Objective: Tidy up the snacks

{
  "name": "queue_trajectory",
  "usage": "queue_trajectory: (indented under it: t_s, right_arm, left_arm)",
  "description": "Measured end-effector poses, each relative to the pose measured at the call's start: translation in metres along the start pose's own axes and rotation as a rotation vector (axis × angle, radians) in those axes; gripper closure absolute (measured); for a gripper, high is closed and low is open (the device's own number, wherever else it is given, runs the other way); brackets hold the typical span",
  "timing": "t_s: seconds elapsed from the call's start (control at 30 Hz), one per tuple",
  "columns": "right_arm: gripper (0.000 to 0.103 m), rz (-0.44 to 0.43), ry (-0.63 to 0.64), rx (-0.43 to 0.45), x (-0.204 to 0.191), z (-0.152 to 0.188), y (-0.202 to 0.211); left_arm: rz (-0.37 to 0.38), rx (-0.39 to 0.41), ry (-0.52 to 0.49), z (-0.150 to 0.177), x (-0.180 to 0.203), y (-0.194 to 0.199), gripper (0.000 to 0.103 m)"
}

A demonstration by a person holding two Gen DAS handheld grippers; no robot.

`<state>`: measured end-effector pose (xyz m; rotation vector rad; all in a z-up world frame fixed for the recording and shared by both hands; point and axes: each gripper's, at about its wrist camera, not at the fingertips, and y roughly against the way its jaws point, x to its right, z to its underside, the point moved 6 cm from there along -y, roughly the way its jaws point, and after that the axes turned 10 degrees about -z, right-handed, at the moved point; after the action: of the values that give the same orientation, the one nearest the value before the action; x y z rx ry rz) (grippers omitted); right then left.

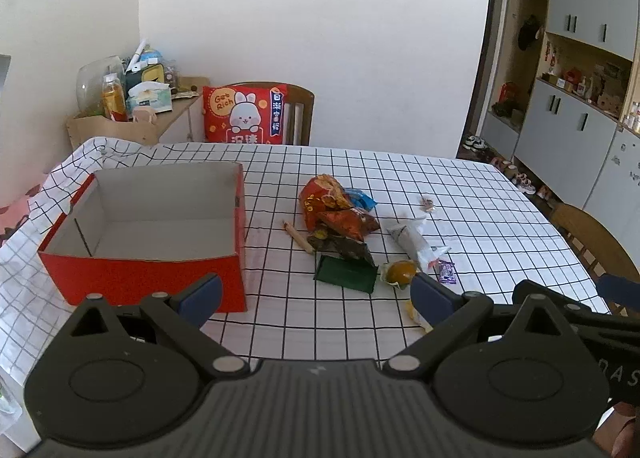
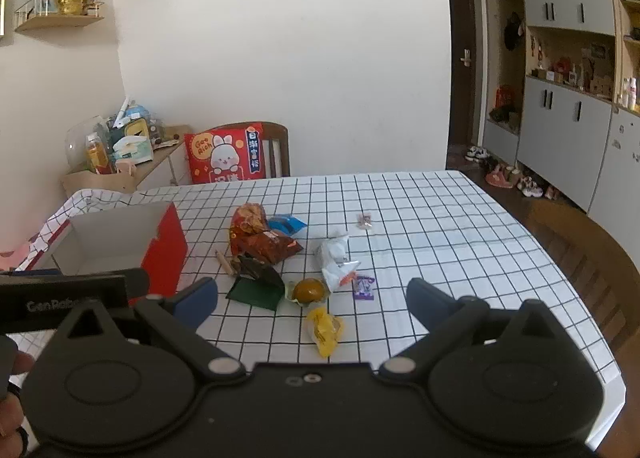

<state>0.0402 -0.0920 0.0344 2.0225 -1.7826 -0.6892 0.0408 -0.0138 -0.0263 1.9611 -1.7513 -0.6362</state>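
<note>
An empty red cardboard box (image 1: pixel 144 274) (image 2: pixel 164 254) stands open on the left of the checked table. A heap of snacks lies to its right: red packets (image 1: pixel 332 205) (image 2: pixel 260 238), a blue packet (image 1: pixel 362 197), a dark green packet (image 1: pixel 346 274) (image 2: pixel 256 292), an orange round snack (image 1: pixel 400 272) (image 2: pixel 308 290), a white packet (image 1: pixel 412 242) (image 2: pixel 334 258), a purple sweet (image 1: pixel 447 272) (image 2: pixel 364 288) and a yellow packet (image 2: pixel 325 330). My left gripper (image 1: pixel 316 296) is open and empty, held near the table's front. My right gripper (image 2: pixel 312 302) is open and empty, above the yellow packet.
A small wrapped sweet (image 1: pixel 428 203) (image 2: pixel 365 221) lies apart at the back right. A wooden chair with a red rabbit cushion (image 1: pixel 244 113) stands behind the table. A cluttered side shelf (image 1: pixel 132 97) is at the back left. Another chair (image 2: pixel 592 258) stands at the right.
</note>
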Motion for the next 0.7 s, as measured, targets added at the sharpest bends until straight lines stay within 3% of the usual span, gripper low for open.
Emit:
queue_trajectory:
  t_s: [0.2,0.5,0.7]
  right_arm:
    - [0.004,-0.017,0.006,-0.013,0.007,0.002,-0.009]
    - [0.004,-0.075,0.053,-0.077,0.026,-0.002,-0.047]
    - [0.017,-0.11,0.117,-0.199,0.044,0.01,-0.093]
  left_arm:
    - [-0.027,-0.009,-0.009,-0.001,0.008,-0.011,0.002]
    - [-0.053,-0.127,-0.013,0.005,0.027,-0.056,0.003]
    - [-0.087,-0.2,0.002,0.004,0.039,-0.094,0.003]
